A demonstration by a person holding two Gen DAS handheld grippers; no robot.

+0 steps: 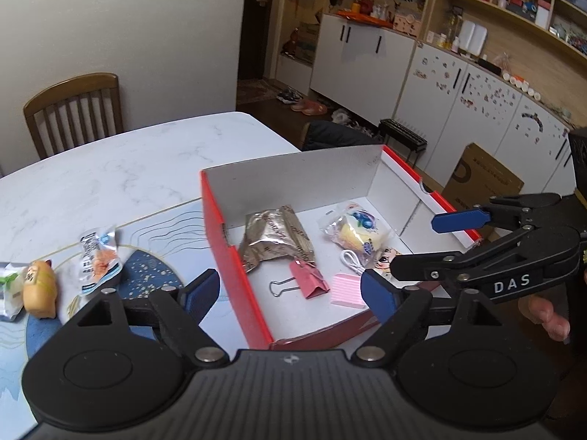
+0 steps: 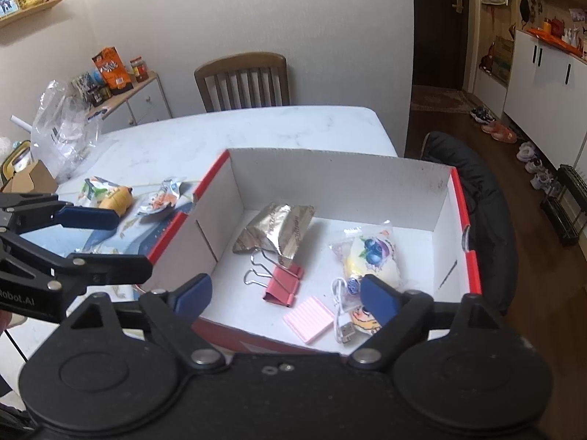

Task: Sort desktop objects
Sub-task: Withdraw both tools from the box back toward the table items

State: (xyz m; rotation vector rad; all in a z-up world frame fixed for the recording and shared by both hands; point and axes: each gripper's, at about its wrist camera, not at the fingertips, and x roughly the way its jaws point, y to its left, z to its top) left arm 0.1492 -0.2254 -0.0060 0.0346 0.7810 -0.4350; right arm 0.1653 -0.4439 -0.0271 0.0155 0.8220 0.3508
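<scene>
Both our tools hang over the near edge of the red box [image 2: 466, 216] with nothing in them: the left gripper [image 1: 291, 293] has its blue pads spread apart and bare, and the right gripper [image 2: 286, 295] stands just as wide. Nearest inside the box lie a pink ribbed pad [image 2: 309, 318], the white USB cable [image 2: 341, 304] and a pink binder clip [image 2: 284, 286] (stiff, light, easy to pinch across its folded body, though the wire handles would slip). Farther in sit the gold foil packet [image 2: 277, 233] and a clear blueberry snack bag [image 2: 370, 256], both light and crinkly. What is left to sort lies on the table [image 1: 110, 168], left of the box on a blue patterned mat [image 1: 146, 271]: a small yellow toy figure [image 1: 39, 289], which we judge firm and rounded, best gripped across its middle, a green-and-white packet [image 1: 9, 289] at the far left edge, and a clear snack sachet [image 1: 101, 260], soft and slippery, best gripped at its crimped end seal so the contents are not crushed.
</scene>
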